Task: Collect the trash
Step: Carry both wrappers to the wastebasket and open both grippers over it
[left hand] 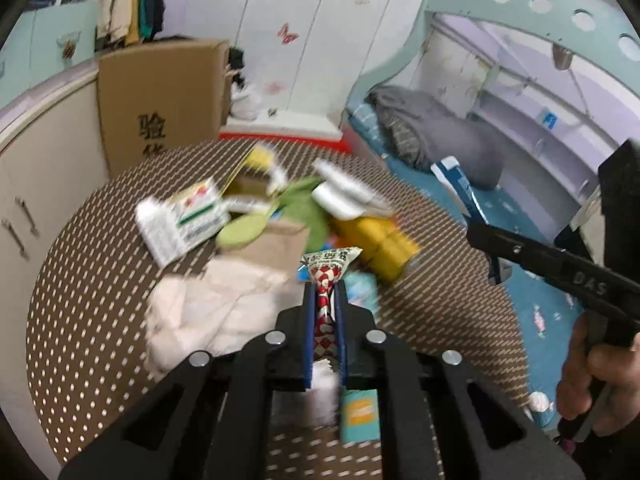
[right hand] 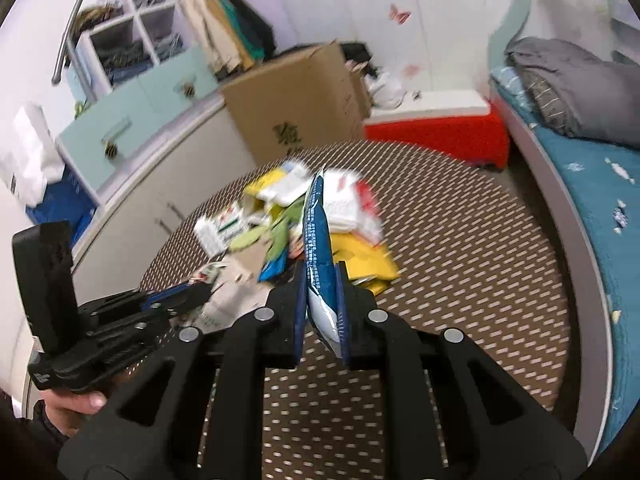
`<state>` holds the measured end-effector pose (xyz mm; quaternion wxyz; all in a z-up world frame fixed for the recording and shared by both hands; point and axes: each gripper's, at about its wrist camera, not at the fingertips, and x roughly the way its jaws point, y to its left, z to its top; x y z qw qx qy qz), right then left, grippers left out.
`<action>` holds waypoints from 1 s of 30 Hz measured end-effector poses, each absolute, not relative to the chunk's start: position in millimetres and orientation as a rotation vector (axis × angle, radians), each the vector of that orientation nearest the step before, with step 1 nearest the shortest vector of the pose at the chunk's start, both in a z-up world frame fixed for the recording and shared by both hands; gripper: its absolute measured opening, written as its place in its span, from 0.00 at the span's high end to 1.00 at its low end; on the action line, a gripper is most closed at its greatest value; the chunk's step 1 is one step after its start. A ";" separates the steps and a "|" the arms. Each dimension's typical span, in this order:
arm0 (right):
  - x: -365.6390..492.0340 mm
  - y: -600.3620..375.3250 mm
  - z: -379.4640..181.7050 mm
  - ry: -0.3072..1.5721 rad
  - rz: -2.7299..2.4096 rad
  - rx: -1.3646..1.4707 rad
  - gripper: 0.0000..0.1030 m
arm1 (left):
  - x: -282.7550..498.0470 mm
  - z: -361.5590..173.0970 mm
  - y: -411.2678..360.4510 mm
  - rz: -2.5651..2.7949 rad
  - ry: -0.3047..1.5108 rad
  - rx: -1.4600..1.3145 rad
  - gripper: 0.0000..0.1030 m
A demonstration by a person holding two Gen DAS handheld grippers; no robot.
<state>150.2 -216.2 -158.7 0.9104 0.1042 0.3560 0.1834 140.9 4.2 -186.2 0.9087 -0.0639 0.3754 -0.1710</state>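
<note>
Blurring hides most of the trash heap [left hand: 280,220] at the desk's [left hand: 88,280] far edge; only a white-green box [left hand: 182,220], yellow packs [left hand: 380,248] and crumpled tissue [left hand: 208,308] read clearly. The left gripper [left hand: 325,312] has its fingers pinching a red-white checked wrapper [left hand: 326,280], long axis running forward along them, printed end flaring away. The right gripper [right hand: 320,300] has its fingers clamped on a blue packet [right hand: 318,248] standing on edge, pointing forward toward the heap. An open cardboard box [right hand: 296,108] stands beyond the desk, its contents out of sight
</note>
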 end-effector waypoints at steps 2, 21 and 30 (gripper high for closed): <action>146.6 -237.7 -147.7 0.703 0.349 0.230 0.87 | 141.5 -171.5 -7.8 -0.377 0.744 -0.132 0.92; 154.1 -490.6 -271.9 0.867 -0.093 0.522 0.87 | 169.4 -139.5 -198.7 -0.631 0.733 -0.076 0.91; 197.7 -527.6 -364.3 0.995 -0.103 0.652 0.63 | 192.7 -171.9 -259.0 -0.659 0.827 -0.028 0.91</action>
